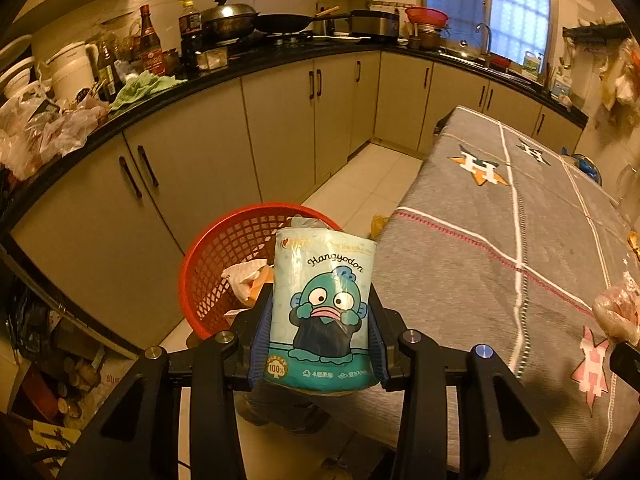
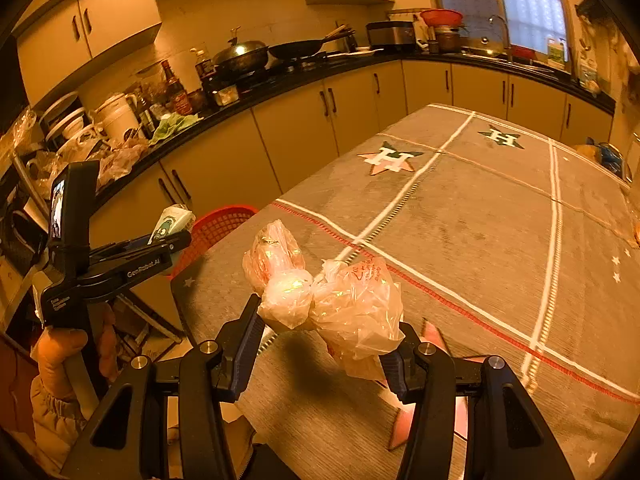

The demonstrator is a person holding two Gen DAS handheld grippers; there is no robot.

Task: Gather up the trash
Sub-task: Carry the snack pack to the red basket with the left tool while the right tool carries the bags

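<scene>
My left gripper (image 1: 320, 320) is shut on a teal tissue pack (image 1: 320, 304) with a cartoon fish, held upright over the near rim of a red mesh basket (image 1: 224, 256) on the floor. Crumpled wrappers (image 1: 246, 278) lie inside the basket. My right gripper (image 2: 326, 328) is shut on a crumpled clear plastic bag (image 2: 352, 308), lifted just above the grey tablecloth (image 2: 480, 220). In the right wrist view the left gripper (image 2: 176, 236) with the tissue pack (image 2: 170, 222) shows at the left, beside the basket (image 2: 218, 224). The plastic bag (image 1: 618, 308) also appears at the right edge of the left wrist view.
The table (image 1: 500, 240) with star-patterned cloth fills the right. Cream cabinets (image 1: 192, 160) under a black counter (image 1: 240, 66) crowded with bottles, pans and bags run along the left and back. Cluttered boxes (image 1: 60, 372) sit on the floor at lower left. A gloved hand (image 2: 60, 352) grips the left handle.
</scene>
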